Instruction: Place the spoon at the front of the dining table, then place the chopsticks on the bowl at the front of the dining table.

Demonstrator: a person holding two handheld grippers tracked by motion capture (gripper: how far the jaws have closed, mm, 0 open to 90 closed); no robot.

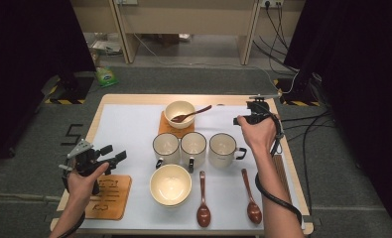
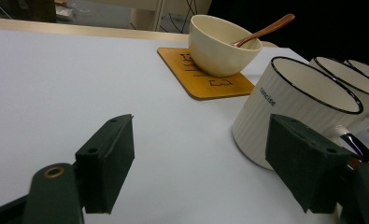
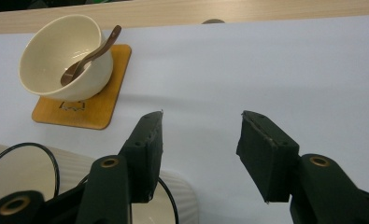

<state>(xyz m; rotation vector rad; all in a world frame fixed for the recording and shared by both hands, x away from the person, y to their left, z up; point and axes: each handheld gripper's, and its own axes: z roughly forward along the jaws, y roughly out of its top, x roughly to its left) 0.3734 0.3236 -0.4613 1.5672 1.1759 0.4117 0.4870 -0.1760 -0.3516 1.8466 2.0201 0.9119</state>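
At the near edge of the table [image 1: 134, 129], two brown wooden spoons [image 1: 203, 210] lie side by side, bowls toward the person, with an empty cream bowl [image 1: 170, 184] just to their left and a bare wooden coaster [image 1: 109, 196] further left beneath the person's left forearm. The left gripper [image 1: 115, 153] hovers above that coaster with its jaws spread wide and nothing between them, aimed toward the row of three white ribbed mugs [image 1: 193, 148] that stands in the middle of the table. In the left gripper view the closest mug [image 2: 294, 107] sits just ahead of the right-hand jaw, not touched. Judging by the look of them, these mugs are glazed ceramic: stiff, fairly heavy for their size, slick on the outside and liable to chip, so the wall at the rim or the dark handle would give the pads the surest bite. The spoons look light and rigid, easiest pinched across the slim stem. Beyond the mugs, the right gripper [image 1: 240, 119] hangs over the bare cloth, jaws parted and empty. Farthest back, a second cream bowl [image 1: 179, 113] rests on its own coaster [image 1: 169, 130] with a wooden spoon [image 1: 193, 114] leaning inside, handle out over the rim; that set seems complete, and lifting it would need care since the spoon is loose.
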